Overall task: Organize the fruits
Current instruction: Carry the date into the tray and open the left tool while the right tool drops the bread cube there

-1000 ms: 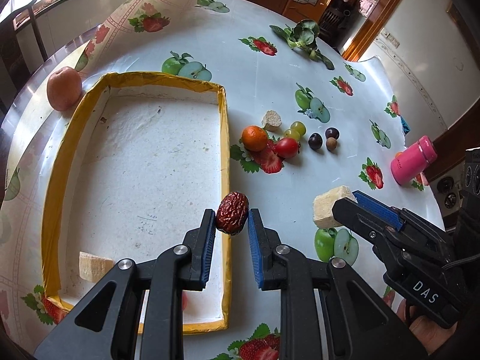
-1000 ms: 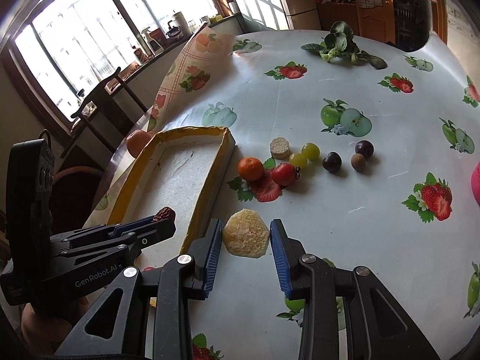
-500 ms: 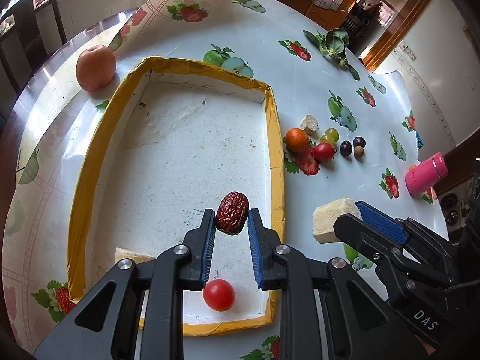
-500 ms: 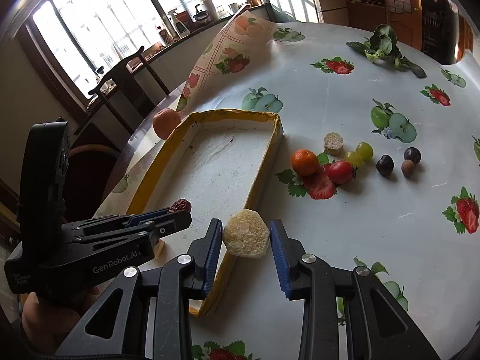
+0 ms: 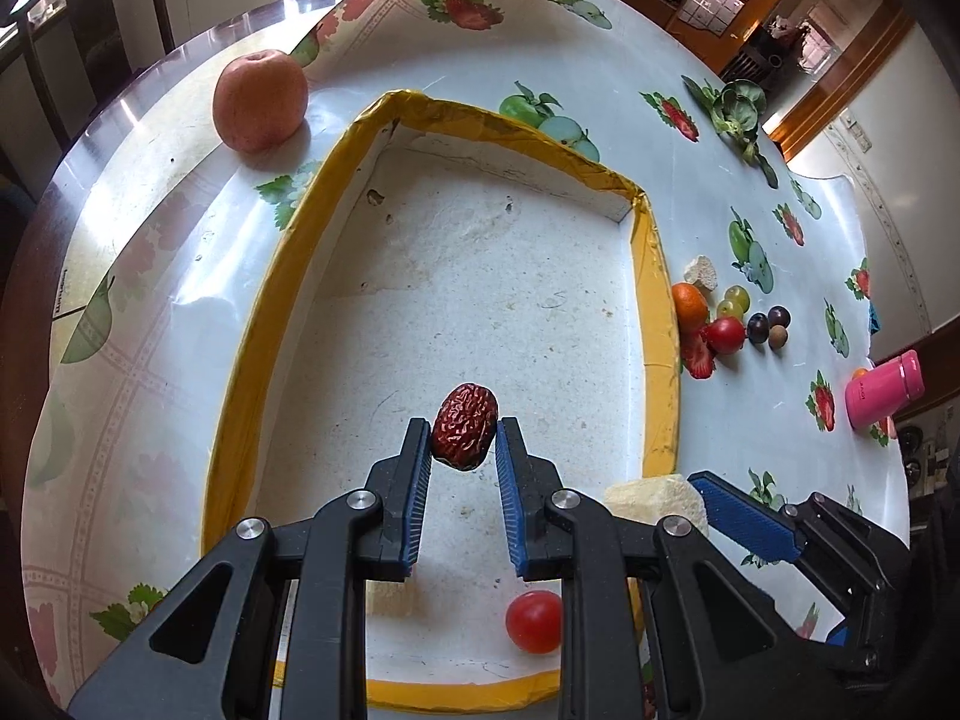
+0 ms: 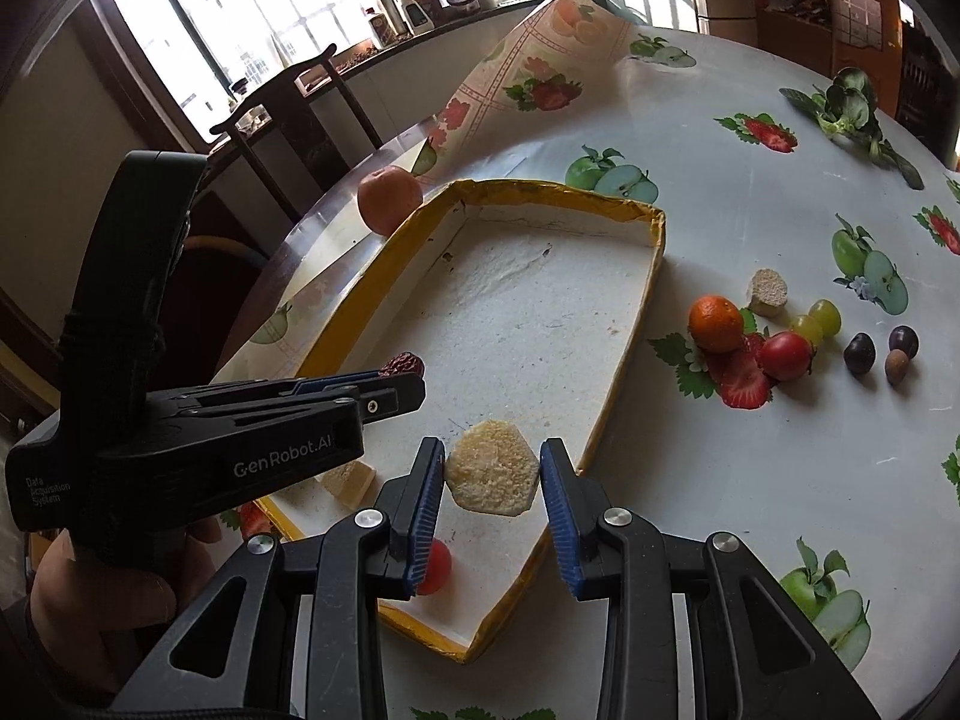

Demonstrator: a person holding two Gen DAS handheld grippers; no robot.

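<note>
My left gripper (image 5: 463,441) is shut on a wrinkled red date (image 5: 465,426), held above the near half of the yellow-rimmed white tray (image 5: 276,276). My right gripper (image 6: 493,477) is shut on a pale hexagonal fruit slice (image 6: 492,476) over the tray's near right edge (image 6: 618,384); the slice also shows in the left wrist view (image 5: 654,499). A cherry tomato (image 5: 534,622) and a pale chunk (image 6: 349,480) lie in the tray's near end. Loose fruits sit right of the tray: an orange (image 6: 715,324), a red tomato (image 6: 786,355), green grapes (image 6: 817,317), dark grapes (image 6: 859,353).
An apple (image 5: 261,101) sits on the table beyond the tray's far left corner. A pink bottle (image 5: 883,389) lies at the far right. Leafy greens (image 6: 849,105) lie at the back. A chair (image 6: 288,120) stands beyond the table's left edge.
Both grippers have moved left, from beside the tray's right edge to over the tray's near end, each still holding its piece. The cherry tomato has come into view.
</note>
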